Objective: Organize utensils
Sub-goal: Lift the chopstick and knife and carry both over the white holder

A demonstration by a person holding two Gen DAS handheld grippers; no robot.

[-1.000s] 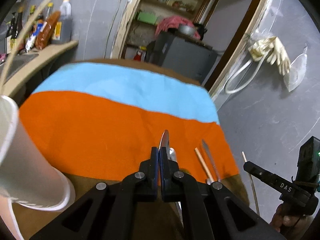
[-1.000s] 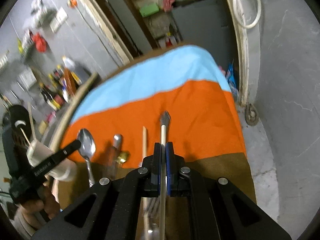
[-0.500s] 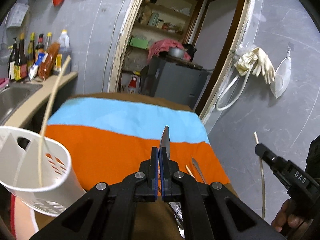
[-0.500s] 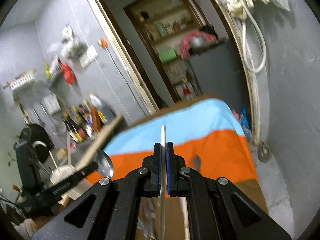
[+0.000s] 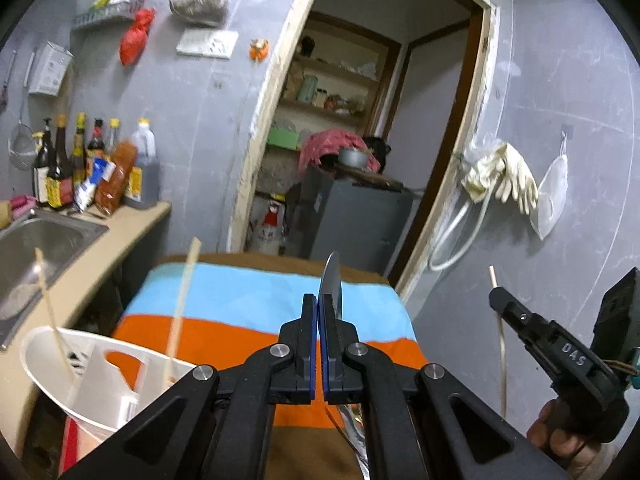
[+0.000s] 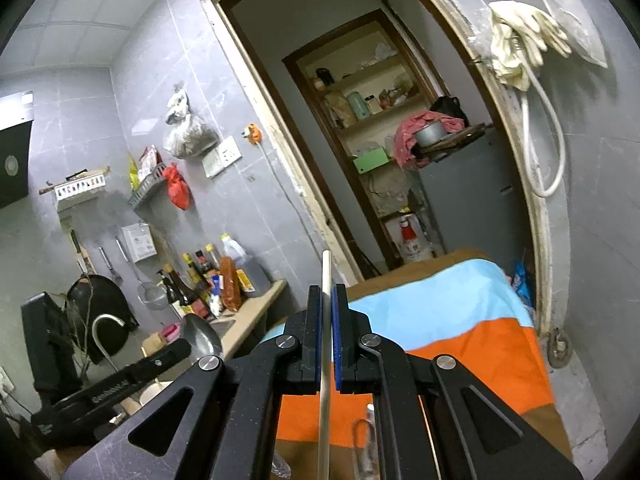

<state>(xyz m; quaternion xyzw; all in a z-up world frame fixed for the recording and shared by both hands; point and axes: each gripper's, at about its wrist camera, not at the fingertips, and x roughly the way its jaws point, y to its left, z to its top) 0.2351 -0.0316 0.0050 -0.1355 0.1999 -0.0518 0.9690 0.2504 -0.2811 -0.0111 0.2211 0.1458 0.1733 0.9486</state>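
Left hand-held gripper (image 5: 319,308): jaws clenched on a spoon (image 5: 331,280), which stands edge-on and rises above the fingertips; its handle (image 5: 340,424) runs down below the jaws. The right wrist view shows the same spoon from the side, bowl (image 6: 202,336) near the tip of the left unit. Raised lettering on that unit's body is there but too blurred to read.

Right hand-held gripper (image 6: 327,316): jaws clenched on a pale chopstick (image 6: 325,360), upright, passing through the gap and extending above and below it. From the left wrist view the chopstick (image 5: 498,320) hangs near the right edge, with "DAS" legible on the gripper's black finger (image 5: 560,354).

Both held utensils are lifted clear of the cloth-covered surface (image 5: 248,300), which is striped blue, orange and brown.

White slotted utensil holder (image 5: 100,376) sits at near left, just left of the left gripper; two chopsticks (image 5: 182,308) stand in it, leaning.

More cutlery (image 6: 370,440) lies on the cloth below the right gripper, blurred.

Far left: sink (image 5: 36,248) and bottles (image 5: 92,168) with labels too small to read.
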